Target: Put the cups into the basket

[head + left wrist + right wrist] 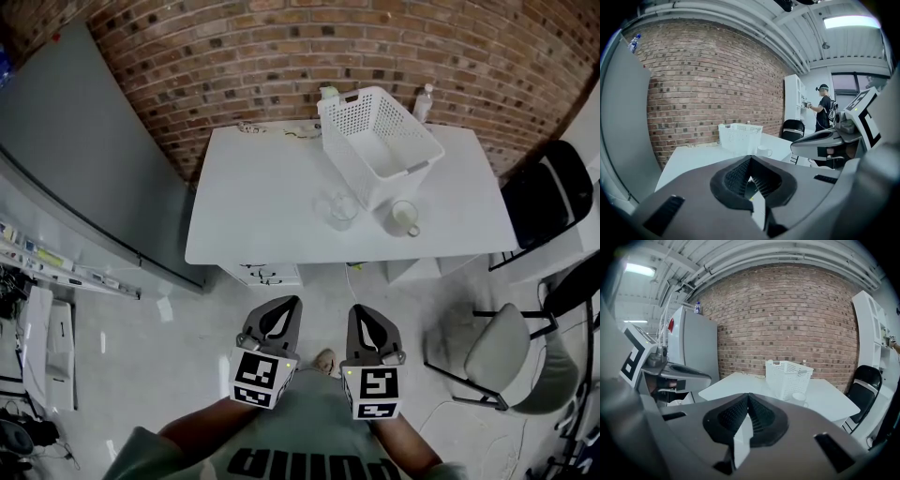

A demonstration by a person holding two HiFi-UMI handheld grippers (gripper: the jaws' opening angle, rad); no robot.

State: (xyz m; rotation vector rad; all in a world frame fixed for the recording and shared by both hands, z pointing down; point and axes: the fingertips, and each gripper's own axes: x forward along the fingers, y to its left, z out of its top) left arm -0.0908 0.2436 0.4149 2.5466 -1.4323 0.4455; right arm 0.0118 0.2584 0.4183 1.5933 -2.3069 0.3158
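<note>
Head view looks steeply down on a white rectangular surface [262, 197] set against a red brick wall [234, 66]. A white perforated plastic basket [349, 120] stands empty toward the far right corner. Touching or just beside the basket's near end, close to the surface's front edge, stand a clear glass cup [342, 210] and, to its right, a white ceramic mug [404, 218]. A small clear bottle [424, 101] stands at the far edge behind the basket.

The left claw [277, 323] and the right claw [370, 328] hang side by side over the floor, short of the front edge and well apart from both cups. Only this view shows the glass cup plainly, and a grey-seated chair [502, 352] on the floor to the right.

Left gripper view has that claw's jaws pressed together at the tips with nothing between them. It alone shows a person [826, 110] standing far off by white shelving. The mug shows beside the basket; the glass cannot be made out.

Right gripper view shows its jaws likewise closed and empty. It alone shows a tall grey cabinet [693, 348] from the front, with a blue-capped bottle [697, 308] on top.
</note>
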